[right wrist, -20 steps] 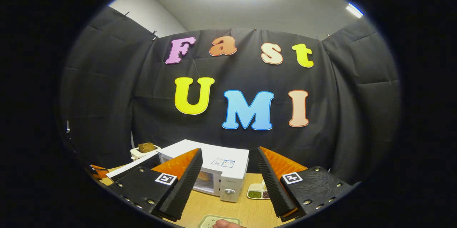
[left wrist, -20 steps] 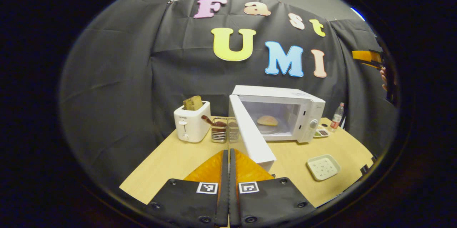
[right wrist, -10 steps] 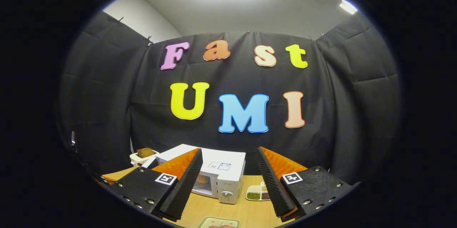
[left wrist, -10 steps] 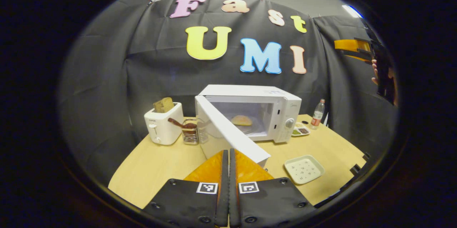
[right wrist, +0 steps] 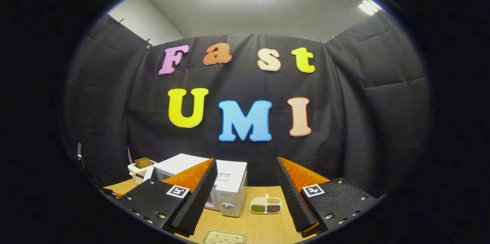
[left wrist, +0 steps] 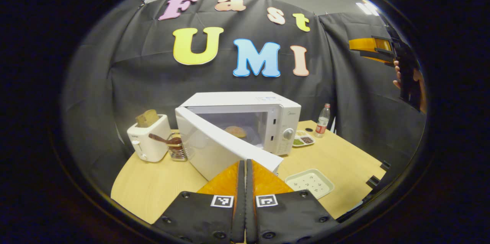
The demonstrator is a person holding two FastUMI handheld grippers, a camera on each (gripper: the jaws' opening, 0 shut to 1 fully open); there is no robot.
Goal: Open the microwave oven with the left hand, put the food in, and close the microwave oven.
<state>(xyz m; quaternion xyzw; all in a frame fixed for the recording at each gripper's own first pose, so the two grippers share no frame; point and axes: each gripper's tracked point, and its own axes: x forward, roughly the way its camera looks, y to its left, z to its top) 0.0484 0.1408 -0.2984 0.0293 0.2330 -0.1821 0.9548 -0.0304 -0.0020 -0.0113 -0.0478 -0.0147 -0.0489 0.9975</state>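
A white microwave oven stands toward the back edge of a light wooden table, its door swung partly open. Inside, a round bun rests on the turntable. The left gripper points at the door's free edge, its fingers pressed together with nothing between them. The right gripper is held high with its fingers spread wide, holding nothing. A white toaster with bread stands left of the oven; an empty square plate lies near the front edge.

Toaster with bread, bottle, divided snack dish
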